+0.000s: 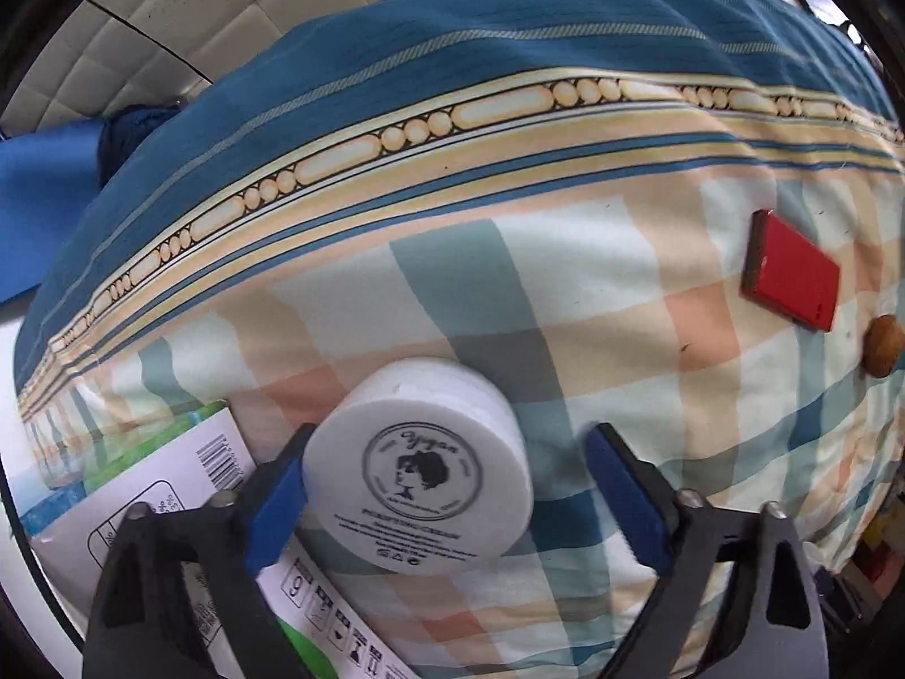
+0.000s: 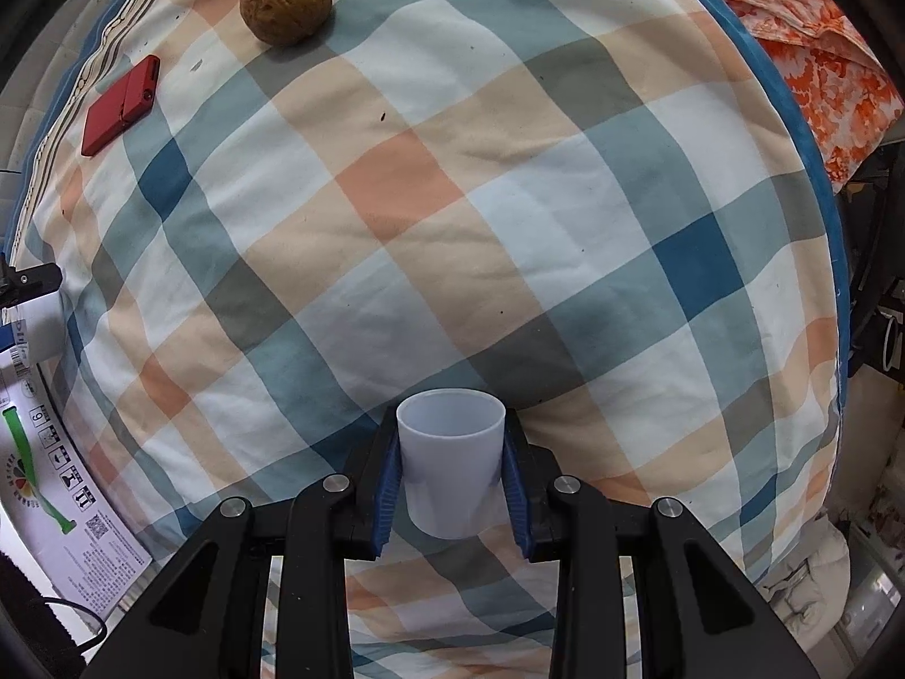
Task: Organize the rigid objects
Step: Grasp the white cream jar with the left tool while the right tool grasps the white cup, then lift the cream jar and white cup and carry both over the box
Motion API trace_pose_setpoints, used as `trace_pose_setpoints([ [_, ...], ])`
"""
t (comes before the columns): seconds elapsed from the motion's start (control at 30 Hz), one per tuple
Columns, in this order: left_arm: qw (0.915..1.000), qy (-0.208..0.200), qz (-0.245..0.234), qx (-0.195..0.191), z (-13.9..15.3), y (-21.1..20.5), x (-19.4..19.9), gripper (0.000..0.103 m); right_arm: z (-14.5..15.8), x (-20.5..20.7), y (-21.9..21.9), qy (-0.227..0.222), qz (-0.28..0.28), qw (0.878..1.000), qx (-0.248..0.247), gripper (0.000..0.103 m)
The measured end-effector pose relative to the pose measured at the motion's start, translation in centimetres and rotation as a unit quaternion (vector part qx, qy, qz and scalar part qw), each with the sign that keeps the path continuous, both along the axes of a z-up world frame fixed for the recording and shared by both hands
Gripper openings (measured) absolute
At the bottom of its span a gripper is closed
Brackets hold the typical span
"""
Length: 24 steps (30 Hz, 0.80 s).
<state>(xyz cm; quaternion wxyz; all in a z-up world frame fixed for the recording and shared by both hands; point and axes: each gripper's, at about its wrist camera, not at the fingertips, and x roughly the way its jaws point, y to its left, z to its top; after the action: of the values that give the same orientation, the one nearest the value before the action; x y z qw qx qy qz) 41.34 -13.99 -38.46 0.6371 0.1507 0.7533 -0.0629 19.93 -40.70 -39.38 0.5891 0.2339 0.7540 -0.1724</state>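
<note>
Cream jar: we see the white round cream jar (image 1: 418,467) lying tilted between our left fingers, its printed face with a woman's head logo turned toward the camera
Left gripper: our left gripper (image 1: 447,492) stands wide; the near-side blue pad (image 1: 277,509) touches the jar's rim, while the other blue pad (image 1: 622,495) is clear of it with cloth showing in the gap
Cup: we have the pale plastic cup (image 2: 451,461) upright between our right fingers, its open mouth up
Right gripper: our right gripper (image 2: 452,481) is narrowed onto the cup, both blue pads pressing its wall
Bedspread: the checked bedspread (image 2: 509,226) spreads out ahead of both pairs of fingers, blue, peach and white squares; in the left view a striped blue border with a bead pattern runs beyond the fingertips
Red case: a flat red case (image 2: 120,105) lies far ahead of the right fingers and off to their left; in the left view it sits ahead and to the right of the fingers
Walnut: a brown walnut (image 2: 285,1) rests on the cloth beyond the red case, near it but apart
Printed carton: a white printed carton (image 1: 169,509) with a barcode lies under and beside the left fingers, and part of the jar overlaps it
Orange cloth: an orange-and-white patterned cloth (image 2: 814,56) lies past the bedspread's edge, far ahead and to the right of the right fingers
</note>
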Motion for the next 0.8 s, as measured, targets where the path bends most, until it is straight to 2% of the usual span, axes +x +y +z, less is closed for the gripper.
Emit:
trace_pose_setpoints([
  [0.13, 1.0000, -0.004, 0.001, -0.008, -0.3, -0.1, 0.1, 0.066, -0.1, 0.4, 0.4, 0.001, 0.000, 1.000, 0.002, 0.034],
  [0.3, 0.9998, -0.013, -0.003, -0.012, 0.1, -0.8, -0.6, 0.066, -0.1, 0.5, 0.7, 0.000, 0.005, 1.000, 0.003, 0.034],
  [0.5, 0.9982, -0.003, -0.049, -0.034, 0.1, -3.3, -6.4, 0.066, -0.2, -1.0, 1.1, -0.001, 0.007, 1.000, 0.013, 0.034],
  [0.7, 0.9972, 0.016, -0.037, -0.064, -0.7, -4.1, -10.6, 0.066, -0.1, -1.6, 1.3, -0.002, 0.009, 1.000, 0.014, 0.034],
  [0.8, 0.9972, 0.022, -0.032, -0.064, -1.5, -4.5, -11.6, 0.066, -0.1, -1.7, 1.5, -0.001, 0.011, 1.000, 0.015, 0.034],
])
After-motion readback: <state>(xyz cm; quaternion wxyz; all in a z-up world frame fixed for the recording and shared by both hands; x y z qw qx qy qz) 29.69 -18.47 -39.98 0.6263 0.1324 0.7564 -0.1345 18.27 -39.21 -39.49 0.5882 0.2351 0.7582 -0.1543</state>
